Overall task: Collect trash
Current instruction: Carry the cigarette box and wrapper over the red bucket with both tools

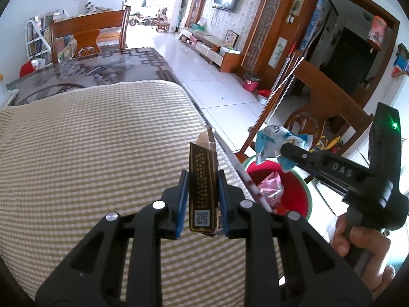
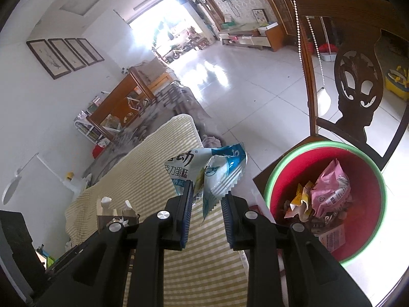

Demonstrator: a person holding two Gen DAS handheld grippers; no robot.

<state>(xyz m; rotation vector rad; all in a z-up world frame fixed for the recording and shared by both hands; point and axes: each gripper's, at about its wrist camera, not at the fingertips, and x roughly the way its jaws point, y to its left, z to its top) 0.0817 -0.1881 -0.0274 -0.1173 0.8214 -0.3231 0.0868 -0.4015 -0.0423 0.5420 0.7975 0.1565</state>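
so both hands are loaded and this looks like the carry-to-the-bin step. landmark here is the red basin [image 2: 368,179] with the green rim, sitting on a wooden chair [image 2: 358,71] just off the table's corner, already holding a pink wrapper [image 2: 332,184] and some other scraps.

left gripper [image 1: 203,199] has its blue pads clamped tight on a dark cigarette box [image 1: 203,179], standing upright, over the striped tablecloth [image 1: 89,140] just short of the basin. right gripper [image 2: 205,212] is pinched shut on a crumpled blue and white snack wrapper [image 2: 214,171], beside the basin's near rim and not over it in its own view.

my guess for next: swing each piece out past the table edge until it's properly above the basin, then let the fingers spread. the wrapper is light and floppy so it might drift or cling to a pad; the box should just drop.
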